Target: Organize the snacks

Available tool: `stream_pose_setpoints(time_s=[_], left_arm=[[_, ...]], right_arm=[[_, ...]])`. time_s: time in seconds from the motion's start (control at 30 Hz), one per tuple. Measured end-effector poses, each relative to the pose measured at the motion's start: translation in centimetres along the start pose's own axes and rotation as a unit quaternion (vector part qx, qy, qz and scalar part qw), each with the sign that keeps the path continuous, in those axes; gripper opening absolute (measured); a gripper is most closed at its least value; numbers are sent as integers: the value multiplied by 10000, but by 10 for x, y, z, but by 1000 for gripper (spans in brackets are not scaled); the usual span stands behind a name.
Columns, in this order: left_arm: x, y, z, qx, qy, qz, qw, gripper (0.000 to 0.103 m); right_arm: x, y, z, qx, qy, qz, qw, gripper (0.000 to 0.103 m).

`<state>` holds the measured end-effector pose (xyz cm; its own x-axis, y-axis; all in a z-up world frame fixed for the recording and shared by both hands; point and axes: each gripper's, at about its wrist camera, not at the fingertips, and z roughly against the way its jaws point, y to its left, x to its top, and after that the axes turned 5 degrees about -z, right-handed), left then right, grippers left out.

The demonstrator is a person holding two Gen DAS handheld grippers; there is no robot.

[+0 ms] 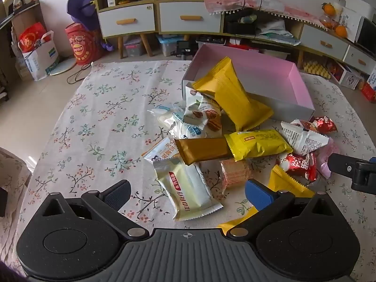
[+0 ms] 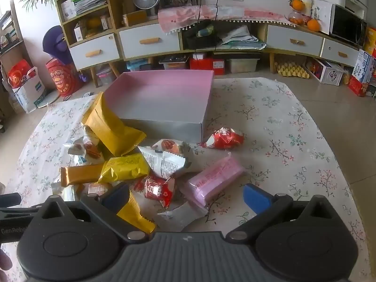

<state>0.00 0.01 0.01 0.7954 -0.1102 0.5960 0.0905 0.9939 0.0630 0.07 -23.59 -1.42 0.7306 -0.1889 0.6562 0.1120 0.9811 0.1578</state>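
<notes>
Snack packets [image 1: 235,141] lie heaped on the floral-clothed bench [image 1: 94,117], just before the pink-lined box [image 2: 162,98]; one large yellow packet [image 1: 230,94] leans on its wall. Left gripper [image 1: 188,192] and right gripper [image 2: 185,195] both spread wide, holding nothing, above the heap

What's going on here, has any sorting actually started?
Not yet, by the look of it. A pile of wrapped snacks lies on the floral tablecloth in front of a pink box, which looks empty. One large yellow packet leans against the box's corner. Both the left gripper and the right gripper hover open over the pile, holding nothing. A red packet lies apart near the box.
</notes>
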Motion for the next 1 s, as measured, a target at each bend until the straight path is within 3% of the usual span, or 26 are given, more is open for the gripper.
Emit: stream_pose_setpoints(time_s=[1.0], left_arm=[[2,7,-7,19,103,204,9997,103]], right_arm=[[-4,11,-2,-25,103,236,9997,90]])
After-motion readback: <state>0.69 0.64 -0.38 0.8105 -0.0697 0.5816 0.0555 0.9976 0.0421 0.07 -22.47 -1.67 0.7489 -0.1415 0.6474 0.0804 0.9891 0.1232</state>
